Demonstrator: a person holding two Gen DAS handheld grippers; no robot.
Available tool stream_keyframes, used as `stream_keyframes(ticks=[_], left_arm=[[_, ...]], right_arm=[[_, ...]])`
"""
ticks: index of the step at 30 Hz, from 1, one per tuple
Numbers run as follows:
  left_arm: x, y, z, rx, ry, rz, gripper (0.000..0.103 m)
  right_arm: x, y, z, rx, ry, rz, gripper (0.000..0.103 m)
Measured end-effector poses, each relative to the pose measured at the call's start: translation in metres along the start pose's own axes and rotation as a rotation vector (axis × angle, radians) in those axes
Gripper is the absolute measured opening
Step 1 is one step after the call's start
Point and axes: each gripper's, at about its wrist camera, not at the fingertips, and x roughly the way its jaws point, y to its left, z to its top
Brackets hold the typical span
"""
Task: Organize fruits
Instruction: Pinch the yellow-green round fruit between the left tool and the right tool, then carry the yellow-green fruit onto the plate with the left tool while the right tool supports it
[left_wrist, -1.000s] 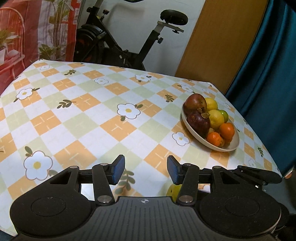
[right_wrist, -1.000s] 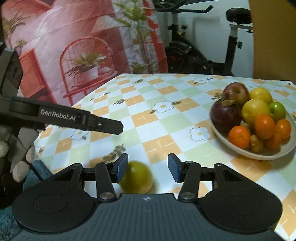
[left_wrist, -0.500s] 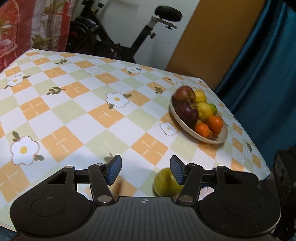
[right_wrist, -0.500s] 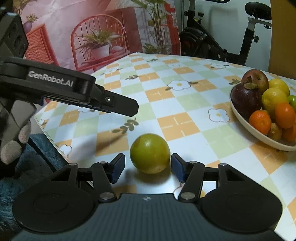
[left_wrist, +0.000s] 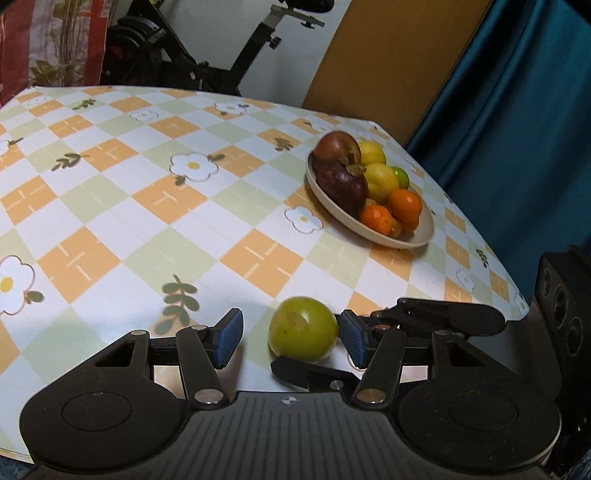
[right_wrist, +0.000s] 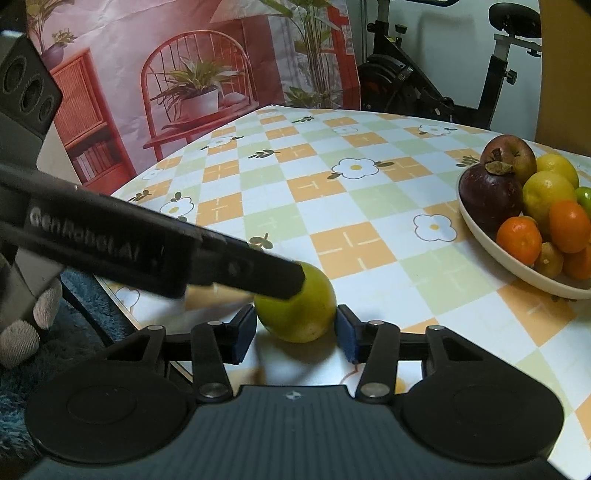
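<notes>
A: Both grippers look alike?
B: Yes, the right gripper and left gripper are matte black with blue ribbed pads, silver screws, and white "GenRobot.AI" lettering at left.

Black exercise bike behind checked floral tablecloth, teal curtain, red printed backdrop, blue rug

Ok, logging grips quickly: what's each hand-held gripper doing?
Left hand-held gripper: open, just been opening, holding nothing.
Right hand-held gripper: just been closing, pads against the green fruit.
</notes>
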Motion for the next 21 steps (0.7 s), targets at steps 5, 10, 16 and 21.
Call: stream_keyframes(ticks=[5, 10, 16, 21], left_arm=[[0.0035, 0.0014, -0.0008, -0.009, 0.012, -0.008, 0.06], [0.0049, 0.0009, -0.0016, -0.003, 0.013, -0.019, 0.054], [0.0058, -0.0018, -0.0024, 0.006, 0.007, -0.043, 0.044], [0.0064, -0.0034, 0.0043, 0.018, -0.001, -0.062, 0.044]], right_arm=[[0.0, -0.0008, -0.0001, 0.002, -0.001, 0.002, 0.05], [-0.0007, -0.0004, 0.0001, 0.011, -0.005, 0.008, 0.05], [-0.0009, -0.0004, 0.0002, 0.021, -0.006, 0.011, 0.05], [-0.0041, -0.0023, 0.0007, 0.032, -0.017, 0.007, 0.049]])
